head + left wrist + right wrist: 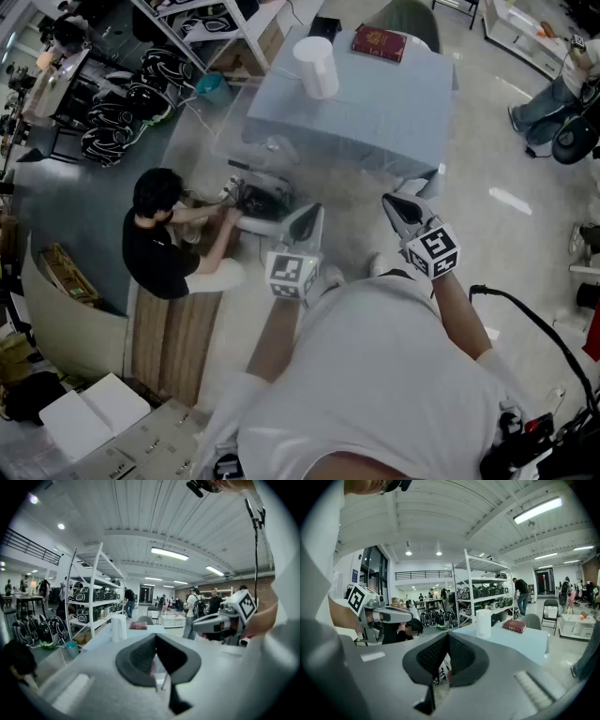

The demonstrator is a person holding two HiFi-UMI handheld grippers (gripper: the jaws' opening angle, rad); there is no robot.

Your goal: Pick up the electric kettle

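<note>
A: Where is the thing to be picked up?

B: The white cylindrical electric kettle stands upright near the left edge of the pale blue-grey cloth-covered tabletop. It is apart from the dark red hardback book that lies toward the far side. I can't make out a handle or a base from here.

A: And the two tools?

B: The left gripper and the right gripper hang side by side in front of the holder's chest, well short of the tabletop. Both are aimed toward it and tipped a little downward. That reads to me as a ready carry, with the kettle in sight of both gripper views.

A: Are the fingers on anything?

B: No. Each pair is clenched, tips pressed together, with nothing between them. That makes sense with nothing to hold yet, but they would have to spread before they could close on the kettle.

A: How far along, then?

B: I'd say the approach is barely begun, since open floor lies between the holder and the table.

A: Anything in the way?

B: A person in a black top crouches on the floor to the left. They are busy with some equipment just beside the table's near-left corner, which is the kettle's side. Coming in straight or from the right would probably keep clear of them.
</note>
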